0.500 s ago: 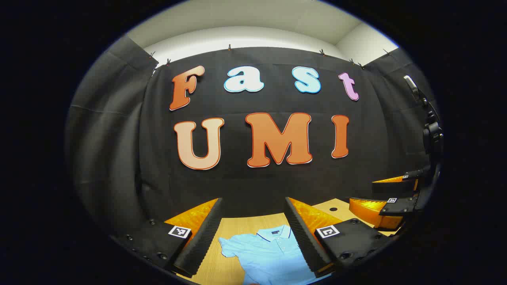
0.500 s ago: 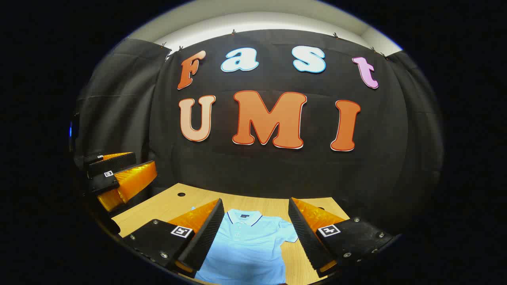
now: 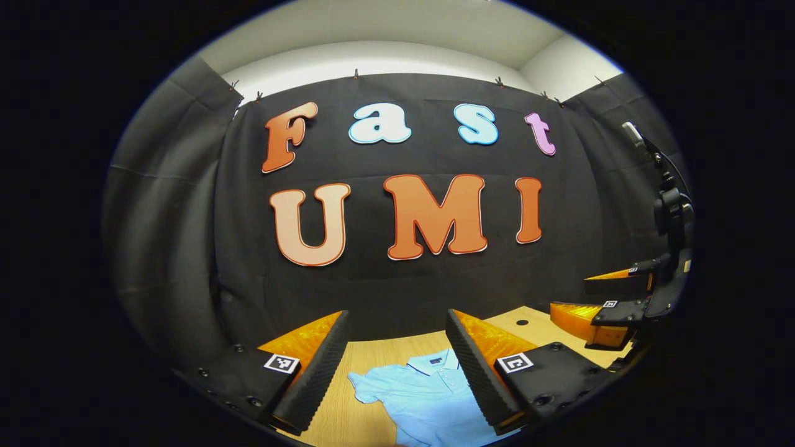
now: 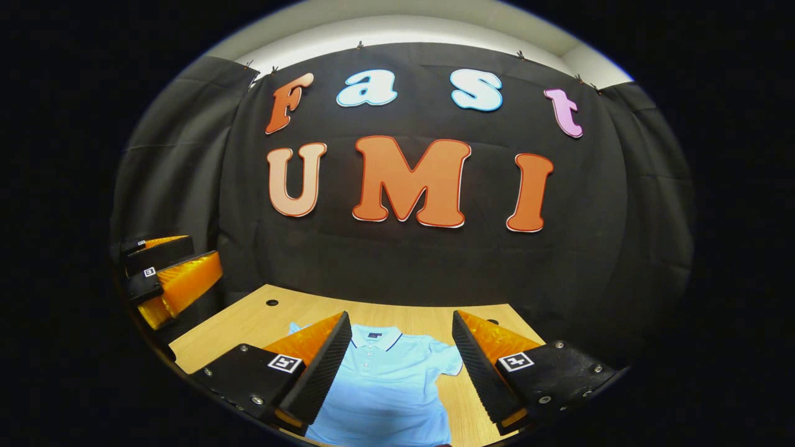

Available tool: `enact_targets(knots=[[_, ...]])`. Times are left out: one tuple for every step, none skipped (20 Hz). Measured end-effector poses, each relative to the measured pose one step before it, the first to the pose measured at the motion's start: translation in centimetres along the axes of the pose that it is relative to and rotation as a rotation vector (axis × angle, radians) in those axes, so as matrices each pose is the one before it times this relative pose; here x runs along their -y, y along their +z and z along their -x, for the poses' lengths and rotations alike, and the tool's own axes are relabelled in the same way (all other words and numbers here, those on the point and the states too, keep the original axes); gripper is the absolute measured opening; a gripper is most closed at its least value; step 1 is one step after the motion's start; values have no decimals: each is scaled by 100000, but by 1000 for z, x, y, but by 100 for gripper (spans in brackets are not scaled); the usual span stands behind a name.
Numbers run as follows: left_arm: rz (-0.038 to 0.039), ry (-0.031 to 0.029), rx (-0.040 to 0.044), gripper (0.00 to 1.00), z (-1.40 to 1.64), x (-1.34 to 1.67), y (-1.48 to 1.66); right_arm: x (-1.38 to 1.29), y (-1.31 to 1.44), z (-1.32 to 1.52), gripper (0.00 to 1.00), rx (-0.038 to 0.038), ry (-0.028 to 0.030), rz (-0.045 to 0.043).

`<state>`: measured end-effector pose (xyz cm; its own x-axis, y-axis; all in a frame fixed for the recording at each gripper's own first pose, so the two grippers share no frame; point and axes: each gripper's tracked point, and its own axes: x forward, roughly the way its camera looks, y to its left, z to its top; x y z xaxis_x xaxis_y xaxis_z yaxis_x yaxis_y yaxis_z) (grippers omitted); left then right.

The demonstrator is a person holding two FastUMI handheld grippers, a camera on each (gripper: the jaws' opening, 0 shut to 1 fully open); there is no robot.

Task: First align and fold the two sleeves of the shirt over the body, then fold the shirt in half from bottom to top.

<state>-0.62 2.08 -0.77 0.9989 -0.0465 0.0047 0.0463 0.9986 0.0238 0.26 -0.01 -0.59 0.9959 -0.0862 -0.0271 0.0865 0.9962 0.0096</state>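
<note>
While shirt [image 4: 388,385] lies flat on table [image 4: 248,326], collar toward wall, both sleeves spread outward, nothing folded yet. Your left gripper [image 3: 397,366] spread wide, empty, above shirt's left sleeve [image 3: 372,385]. Your right gripper [image 4: 400,366] likewise spread, empty, over body near right sleeve [image 4: 444,363]. Fabric looks light, soft, floppy: likely wrinkles, slides on wood. Pinch each sleeve at cuff edge.

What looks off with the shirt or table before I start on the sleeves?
Nothing stands out. The shirt lies flat on the table, collar toward the wall, both sleeves spread out and unfolded. The left claw and right claw are open above it, holding nothing.
</note>
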Motion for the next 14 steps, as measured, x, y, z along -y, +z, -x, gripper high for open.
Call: enact_targets(knots=[[188,-896,28,100,7,-38,-73,164,-57,-72,99,-207,-1240,-133],[141,-649,-18,100,131,-97,-233,302,-155,-91,99,-465,-1269,260],[49,-656,-56,100,90,-106,11,131,-138,-147,99,-825,-893,271],[-254,-532,304,100,132,42,-116,169,-465,-218,99,-1430,-697,43],[-21,-619,156,100,74,57,4,215,-468,-394,99,-1897,-449,-81],[78,-640,161,100,-40,134,-152,251,-546,-487,99,-1829,-482,-228],[-65,68,69,100,-105,73,16,350,-643,-572,99,-2299,-390,-60],[-127,126,445,100,-29,117,-31,254,-717,-715,99,-2498,230,-197],[32,518,790,100,-46,71,278,280,-664,-900,99,-2423,381,-290],[-69,675,407,100,-95,132,153,374,-536,-1069,99,-2496,151,-383],[-137,1020,266,100,-181,29,328,685,-627,-1199,99,-3363,-762,-529],[-38,1512,497,100,-111,6,374,465,-716,-1254,99,-3839,720,-1004],[-109,1096,840,100,-297,167,208,88,-503,-1256,99,-2705,1516,-1257],[-272,864,169,100,-355,222,195,357,-558,-1434,99,-3076,761,-919]])
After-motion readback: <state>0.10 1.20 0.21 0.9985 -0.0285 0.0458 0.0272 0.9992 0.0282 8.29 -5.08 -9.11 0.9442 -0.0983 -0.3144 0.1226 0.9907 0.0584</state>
